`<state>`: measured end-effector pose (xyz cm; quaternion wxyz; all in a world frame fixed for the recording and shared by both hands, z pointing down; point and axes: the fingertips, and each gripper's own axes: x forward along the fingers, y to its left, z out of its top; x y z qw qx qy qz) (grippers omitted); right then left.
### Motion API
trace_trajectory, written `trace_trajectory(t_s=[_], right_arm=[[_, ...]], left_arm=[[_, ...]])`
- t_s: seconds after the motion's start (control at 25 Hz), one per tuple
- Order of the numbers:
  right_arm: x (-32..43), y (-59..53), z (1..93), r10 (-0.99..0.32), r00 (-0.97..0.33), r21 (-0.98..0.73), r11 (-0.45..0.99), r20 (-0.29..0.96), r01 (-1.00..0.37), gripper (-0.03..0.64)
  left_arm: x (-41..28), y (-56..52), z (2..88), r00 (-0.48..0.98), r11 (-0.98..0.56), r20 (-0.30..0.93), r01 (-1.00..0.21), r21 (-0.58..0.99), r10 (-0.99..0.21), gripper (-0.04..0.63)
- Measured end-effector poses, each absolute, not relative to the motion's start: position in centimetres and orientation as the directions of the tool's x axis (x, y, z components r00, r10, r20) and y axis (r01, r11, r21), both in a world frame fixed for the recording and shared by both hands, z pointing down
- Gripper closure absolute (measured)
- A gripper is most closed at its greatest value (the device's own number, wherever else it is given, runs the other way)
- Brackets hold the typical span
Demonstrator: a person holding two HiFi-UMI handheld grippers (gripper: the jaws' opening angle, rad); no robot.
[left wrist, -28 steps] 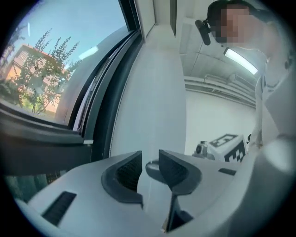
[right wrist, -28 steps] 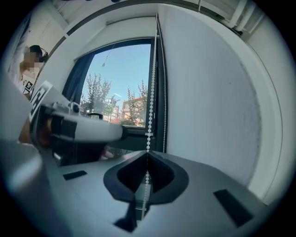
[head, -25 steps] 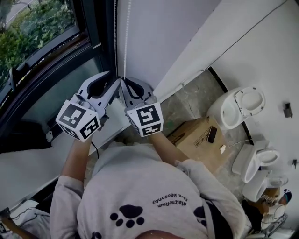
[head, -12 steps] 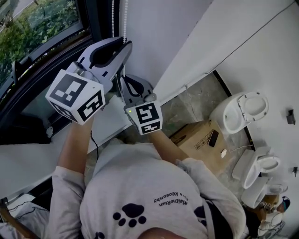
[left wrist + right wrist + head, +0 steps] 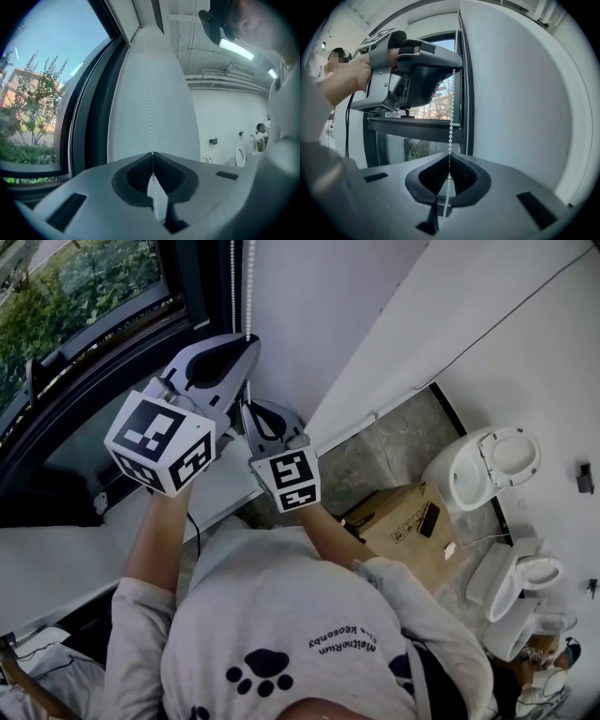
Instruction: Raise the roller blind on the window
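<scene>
Window [image 5: 84, 296] glass and its dark frame fill the left of the head view, with white wall [image 5: 319, 315] beside it and the floor [image 5: 384, 451] far below. I can't find the blind in any view. What I have is its chain [image 5: 250, 287], hanging in two strands just beside the frame. My left hand-held gripper [image 5: 249, 343] sits higher; its jaws have just been closing and are pressed together on the chain. My right hand-held gripper [image 5: 246, 411] is just under it, also pinched on the chain, and on the same strand, going by its own view.

With both clamped on one strand, a pull from the upper one while the lower holds would only slacken the short run between them, or the two would fight. The beads are small and sit near the jaw tips, so I'd expect a hard tug to let them slip. Pulling out from the wall rather than straight down could, I think, drag the chain against its drive above. I also can't tell which strand raises the blind, and the wrong one would lower it.

A cardboard box [image 5: 394, 521] sits on the floor, top shut and contents hidden, with a dark flat thing [image 5: 427, 518] lying on it. The nearest toilet [image 5: 483, 460] has its lid up and its bowl looks empty.
</scene>
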<state>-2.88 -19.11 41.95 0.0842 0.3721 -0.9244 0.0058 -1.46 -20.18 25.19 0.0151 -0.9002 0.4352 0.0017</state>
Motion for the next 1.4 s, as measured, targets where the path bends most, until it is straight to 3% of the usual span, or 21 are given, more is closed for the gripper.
trace_trajectory(t_s=[0.92, 1.4], right_arm=[[-2.8, -16.8, 58.6, -0.615, -0.644, 0.047, 0.739, 0.455, -0.672, 0.607], [-2.5, -16.0, 61.2, -0.590, -0.630, 0.045, 0.747, 0.505, -0.664, 0.606]], left_arm=[[-2.5, -18.9, 42.0, 0.580, -0.559, 0.168, -0.814, 0.157, -0.797, 0.581], [-1.5, -18.2, 44.9, 0.611, -0.578, 0.196, -0.791, 0.202, -0.767, 0.581]])
